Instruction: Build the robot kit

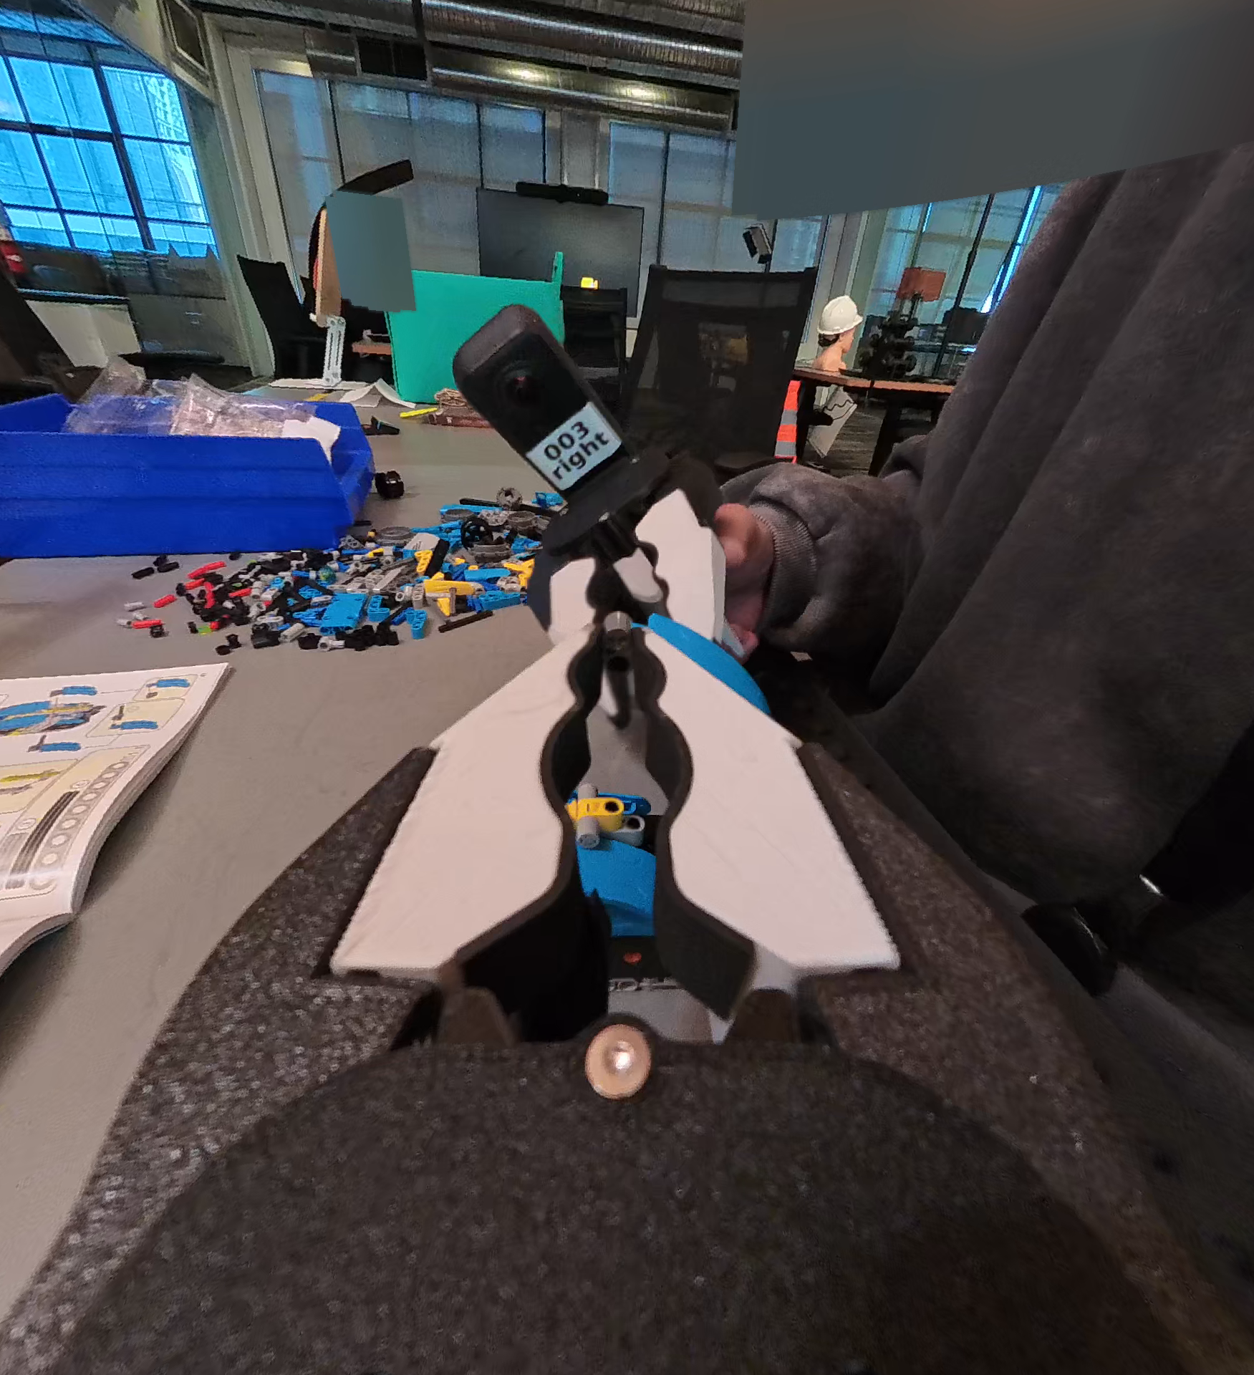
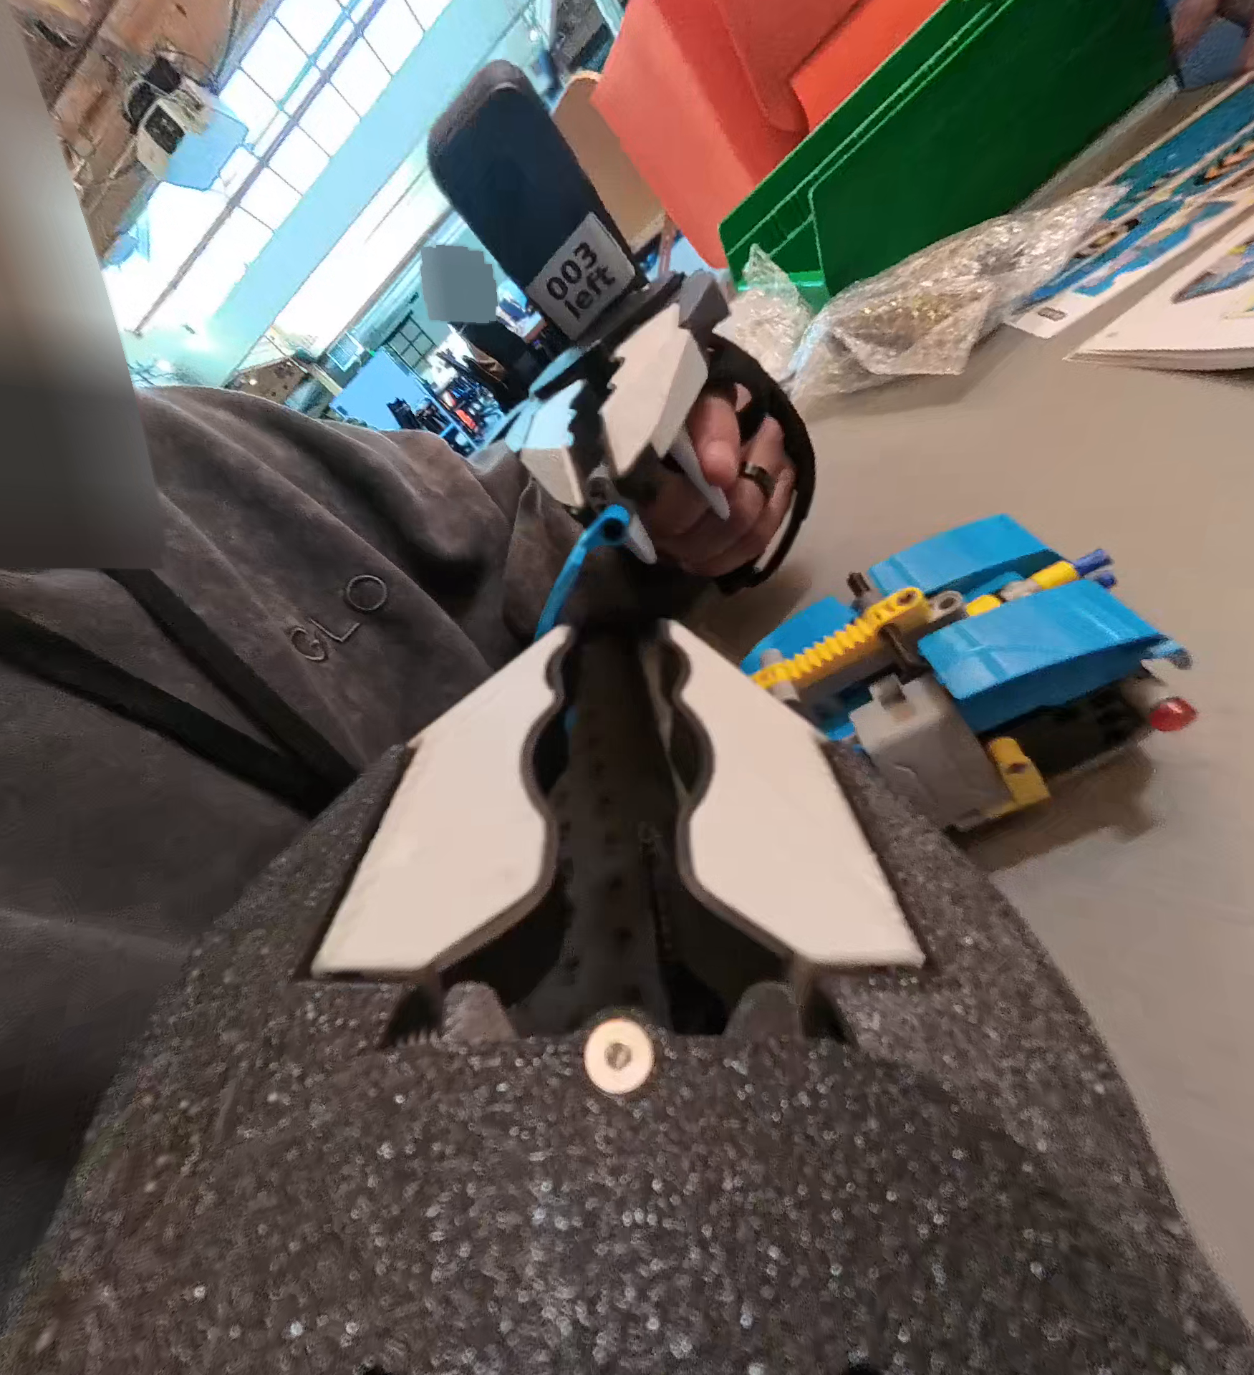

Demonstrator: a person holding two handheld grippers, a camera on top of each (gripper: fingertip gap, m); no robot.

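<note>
I see my left gripper (image 1: 615,643) held in the air above the grey table (image 1: 274,781), close to the person's dark sweater (image 2: 237,595). Its jaws are nearly together and clamp a small grey pin (image 1: 616,623) at the tips. In the right wrist view a thin curved blue strip (image 2: 571,573) hangs down from this same place, so the pin and the strip seem joined, but I cannot see the joint clearly.

My right gripper (image 2: 616,632) points at the left one, tip almost against tip. Its jaws have only a narrow gap, and the lower end of the blue strip passes just beside one fingertip. I cannot tell if they pinch anything. A bare hand (image 2: 728,484) holds the left gripper's handle.

On the table beside the grippers lies a half-built toy car (image 2: 981,670) in blue, yellow and grey. Farther away there is a pile of loose small pieces (image 1: 356,588), and behind it a blue bin (image 1: 155,484) with clear plastic bags inside. An open instruction booklet (image 1: 51,766) lies near the left gripper. On the other side stand a green bin (image 2: 943,149) and some crumpled plastic bags (image 2: 906,312).
</note>
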